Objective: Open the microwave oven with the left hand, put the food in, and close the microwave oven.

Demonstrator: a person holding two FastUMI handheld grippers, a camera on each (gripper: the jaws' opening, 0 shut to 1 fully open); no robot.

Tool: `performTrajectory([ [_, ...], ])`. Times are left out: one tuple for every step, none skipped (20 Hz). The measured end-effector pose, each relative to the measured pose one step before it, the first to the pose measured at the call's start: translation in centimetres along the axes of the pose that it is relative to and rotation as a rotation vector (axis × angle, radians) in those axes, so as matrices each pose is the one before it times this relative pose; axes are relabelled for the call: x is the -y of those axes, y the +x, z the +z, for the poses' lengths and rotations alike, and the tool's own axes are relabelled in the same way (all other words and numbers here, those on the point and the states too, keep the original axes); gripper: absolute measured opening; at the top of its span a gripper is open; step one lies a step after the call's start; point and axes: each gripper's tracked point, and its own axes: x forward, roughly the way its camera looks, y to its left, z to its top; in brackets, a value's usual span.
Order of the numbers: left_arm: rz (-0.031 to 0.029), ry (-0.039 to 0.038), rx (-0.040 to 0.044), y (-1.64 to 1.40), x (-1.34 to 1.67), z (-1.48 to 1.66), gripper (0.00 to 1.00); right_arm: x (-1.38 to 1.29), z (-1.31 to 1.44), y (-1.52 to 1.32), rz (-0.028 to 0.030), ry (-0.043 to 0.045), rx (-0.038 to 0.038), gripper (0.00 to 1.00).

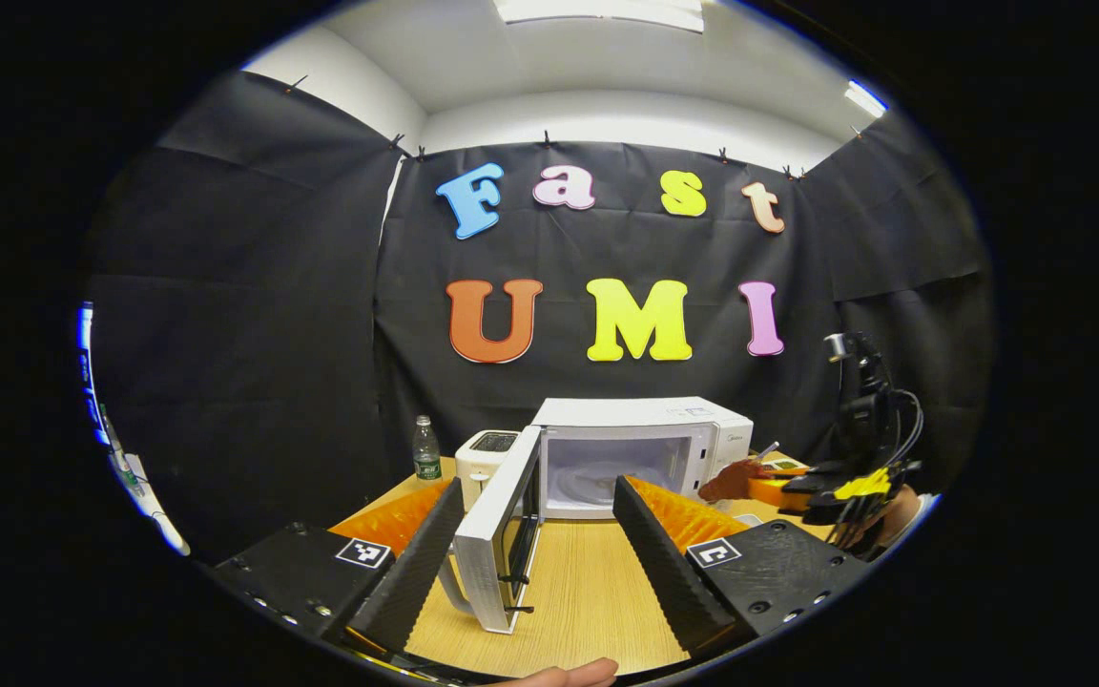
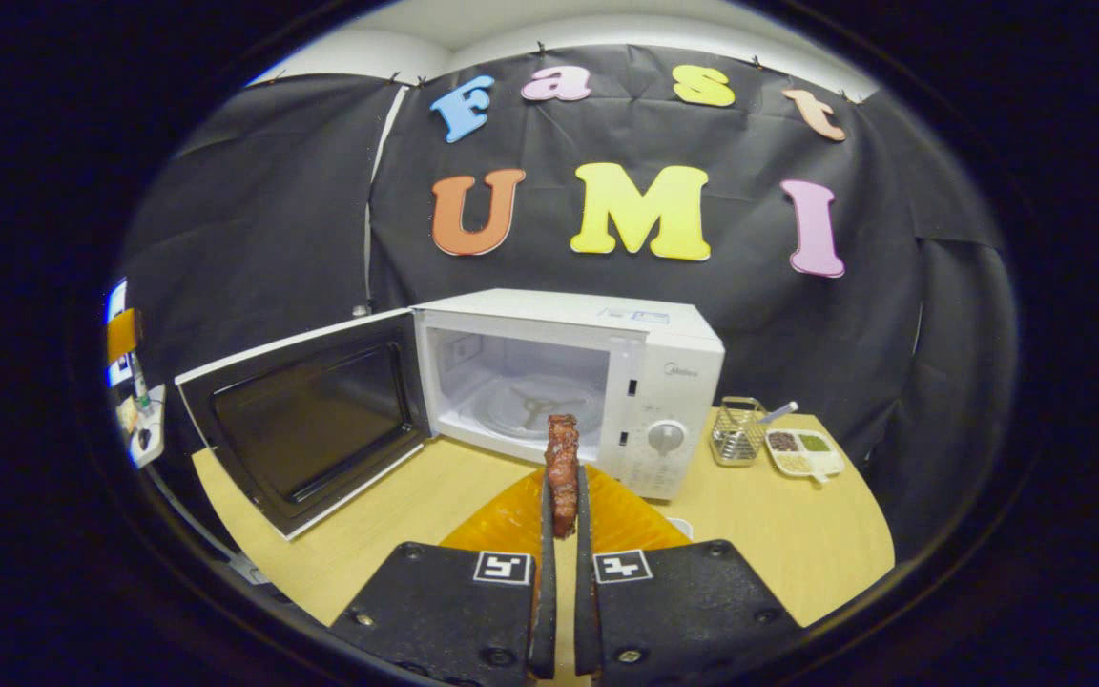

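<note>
Microwave (image 2: 569,382) door (image 2: 306,425) open; right gripper (image 2: 561,515) pinches what looks like meat (image 2: 562,463); left gripper (image 1: 538,520) spread, empty.

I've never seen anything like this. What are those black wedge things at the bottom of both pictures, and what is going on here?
Those wedges are the fingers of two hand-held grippers; a person holds one in each hand, and each carries a camera looking along its fingers. In the left gripper view, the left gripper is open, facing the microwave, whose door is swung open. The right gripper shows at that picture's right edge. In the right gripper view, the right gripper pinches a brownish piece of food, aimed at the oven. On the wooden table also stand a wire basket and a small dish.
</note>
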Motion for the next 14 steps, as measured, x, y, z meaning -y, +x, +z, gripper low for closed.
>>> performTrajectory([
  [-0.00264, 0.00183, -0.00098, 0.007, -0.15, -0.149, 0.97, -0.707, 0.121, 1.234, -0.00578, 0.01027, 0.00497, 0.11],
  [0.00339, 0.00148, 0.00463, 0.079, -0.358, -0.062, 0.97, -0.292, -0.016, 1.3, -0.01809, 0.00632, 0.00856, 0.11],
  [0.011, -0.00827, 0.01032, 0.041, -0.602, 0.057, 0.97, -0.396, 0.186, 1.212, -0.01818, -0.00196, 0.01167, 0.11],
  [-0.00139, -0.01017, 0.00448, 0.096, -0.35, -0.088, 0.96, -0.498, 0.178, 1.288, -0.01471, 0.00168, 0.01255, 0.11],
  [-0.00612, -0.00732, 0.00196, 0.192, -0.106, -0.083, 0.96, -0.541, 0.144, 1.148, -0.00988, 0.00266, 0.01299, 0.11],
  [0.00103, -0.00339, -0.00329, 0.119, -0.186, -0.227, 0.96, -0.736, 0.153, 1.153, 0.00199, 0.00406, 0.01413, 0.11],
  [0.00809, 0.00159, -0.00076, 0.206, -0.473, -0.193, 0.95, -0.697, 0.241, 1.165, -0.00265, 0.00485, 0.01686, 0.11],
  [0.00875, 0.0066, -0.00172, 0.118, -0.486, -0.239, 0.95, -0.496, 0.224, 1.079, -0.01068, 0.00451, 0.01316, 0.11],
  [0.00917, 0.00812, -0.00515, 0.261, -0.402, -0.318, 0.95, -0.66, 0.153, 1.066, -0.00039, 0.00161, 0.01188, 0.11],
  [0.01069, 0.00672, -0.00153, 0.176, -0.318, -0.159, 0.95, -0.804, 0.133, 1.18, 0.00161, 0.00293, 0.00856, 0.11],
  [0.00817, 0.0041, -0.0031, 0.229, -0.281, -0.209, 0.95, -0.541, 0.047, 1.133, -0.00284, 0.00023, 0.00196, 0.11],
  [-0.00178, 0.00351, -0.00129, 0.054, 0.009, -0.196, 0.95, -0.379, -0.038, 1.011, -0.0018, 0.00387, -0.00101, 0.11],
  [-0.00119, -0.00009, -0.00043, 0.023, -0.034, -0.099, 0.95, -0.571, -0.02, 1.07, 0.0058, 0.00855, 0.00096, 0.11],
  [0.00311, -0.00473, 0.00017, -0.007, -0.263, -0.06, 0.95, -0.552, 0.016, 1.099, 0.00677, 0.00281, 0.00268, 0.11],
])
